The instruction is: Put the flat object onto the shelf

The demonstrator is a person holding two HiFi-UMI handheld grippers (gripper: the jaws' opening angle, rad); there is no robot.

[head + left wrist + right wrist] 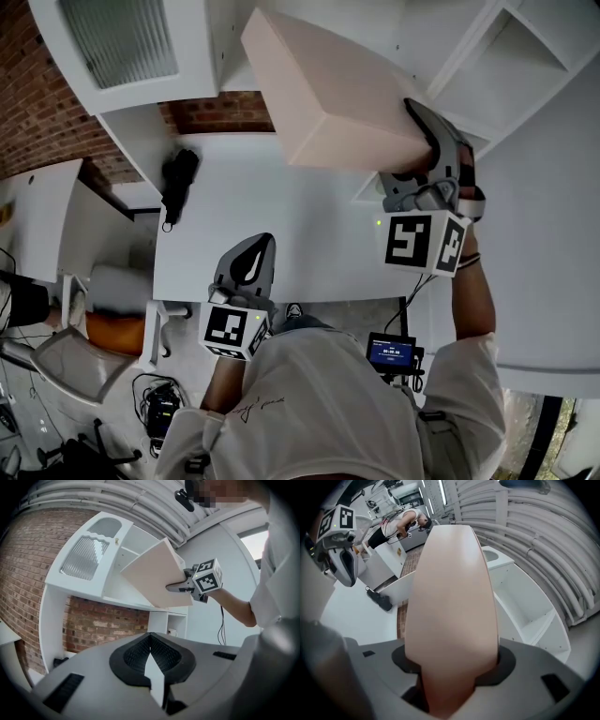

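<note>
The flat object is a pale pink board, held up at a tilt in front of the white shelf unit. My right gripper is shut on its near edge. In the right gripper view the board fills the middle and hides the fingertips of the right gripper. The left gripper view shows the board raised before the shelf openings. My left gripper hovers low over the white desk, shut with nothing in it.
A black object lies at the desk's left end, by the brick wall. A chair stands lower left. A small device with a blue screen hangs at my waist. Another person stands far off.
</note>
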